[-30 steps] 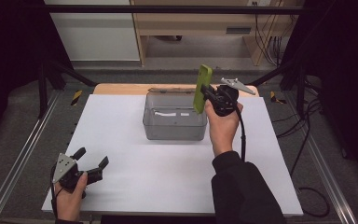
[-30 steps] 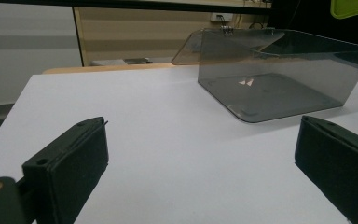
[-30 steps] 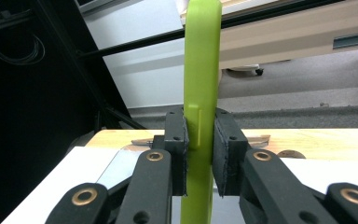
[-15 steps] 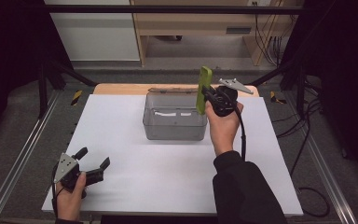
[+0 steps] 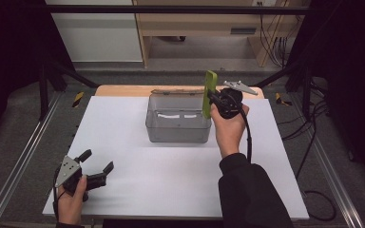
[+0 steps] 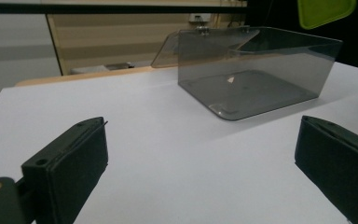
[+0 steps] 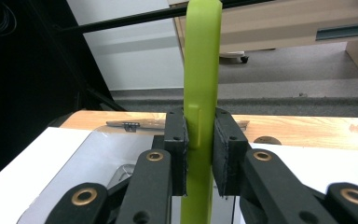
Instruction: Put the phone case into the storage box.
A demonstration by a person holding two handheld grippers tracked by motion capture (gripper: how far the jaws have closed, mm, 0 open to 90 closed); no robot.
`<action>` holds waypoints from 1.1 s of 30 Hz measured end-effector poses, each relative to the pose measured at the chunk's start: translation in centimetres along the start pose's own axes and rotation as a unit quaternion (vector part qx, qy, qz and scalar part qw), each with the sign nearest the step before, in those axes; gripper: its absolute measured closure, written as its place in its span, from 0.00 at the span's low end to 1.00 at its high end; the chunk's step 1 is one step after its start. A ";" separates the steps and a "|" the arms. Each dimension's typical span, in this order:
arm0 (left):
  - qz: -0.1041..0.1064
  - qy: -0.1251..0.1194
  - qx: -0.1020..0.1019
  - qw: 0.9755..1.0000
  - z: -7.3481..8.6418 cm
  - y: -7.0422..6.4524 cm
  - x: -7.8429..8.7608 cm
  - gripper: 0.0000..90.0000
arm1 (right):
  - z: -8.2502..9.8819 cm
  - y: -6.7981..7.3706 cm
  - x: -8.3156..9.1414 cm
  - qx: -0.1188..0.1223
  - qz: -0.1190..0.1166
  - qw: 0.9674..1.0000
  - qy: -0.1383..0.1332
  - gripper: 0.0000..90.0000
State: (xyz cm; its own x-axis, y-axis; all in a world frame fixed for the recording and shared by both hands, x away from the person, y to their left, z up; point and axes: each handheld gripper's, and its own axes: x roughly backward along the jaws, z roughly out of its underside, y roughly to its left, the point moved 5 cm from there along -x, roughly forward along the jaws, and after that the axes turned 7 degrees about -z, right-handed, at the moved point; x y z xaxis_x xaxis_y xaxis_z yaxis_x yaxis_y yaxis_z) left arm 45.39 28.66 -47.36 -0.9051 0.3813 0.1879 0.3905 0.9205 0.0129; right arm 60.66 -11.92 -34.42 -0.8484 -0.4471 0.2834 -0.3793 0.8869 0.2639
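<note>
Above the right rim of the clear box [image 5: 177, 124] on the white desk [image 5: 138, 171], our right gripper [image 5: 213, 99] holds a green lid [image 5: 209, 93] upright, jaws clamped on its edge. Our left gripper [image 5: 97, 164] rests at the desk's near left corner, jaws wide apart, holding nothing.

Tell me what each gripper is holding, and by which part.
Right gripper: flat lime-green plastic piece, upright, clamped across its lower part. Left gripper: nothing.
</note>
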 end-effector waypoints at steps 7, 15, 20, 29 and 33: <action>0.009 -0.039 -0.005 0.999 -0.7 -0.1 0.5 0.02 | 0.3 0.0 -0.2 0.000 -0.007 1.000 0.007 0.87; 0.026 -0.051 0.008 0.998 -0.8 -0.2 0.4 0.02 | 0.3 0.0 -0.4 -0.001 -0.008 1.000 0.009 0.87; 0.030 -0.055 -0.002 0.998 -0.9 -0.5 0.5 0.02 | 0.3 -0.2 -0.4 -0.003 -0.005 1.000 0.010 0.87; 0.033 -0.053 -0.001 0.998 -0.9 -0.5 0.5 0.02 | 0.3 -0.5 -0.5 -0.006 0.001 1.000 0.013 0.87; 0.034 -0.052 -0.002 0.998 -0.9 -0.6 0.4 0.02 | 0.4 -0.6 -0.5 -0.005 0.006 1.000 0.015 0.87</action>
State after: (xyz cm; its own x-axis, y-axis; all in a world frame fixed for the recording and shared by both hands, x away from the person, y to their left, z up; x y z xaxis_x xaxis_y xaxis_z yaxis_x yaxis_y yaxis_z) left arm 44.93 28.23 -46.43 -0.8889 0.4499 0.0856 0.4521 0.8919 0.0067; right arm 61.22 -12.18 -35.08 -0.8409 -0.4406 0.3143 -0.3663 0.8908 0.2688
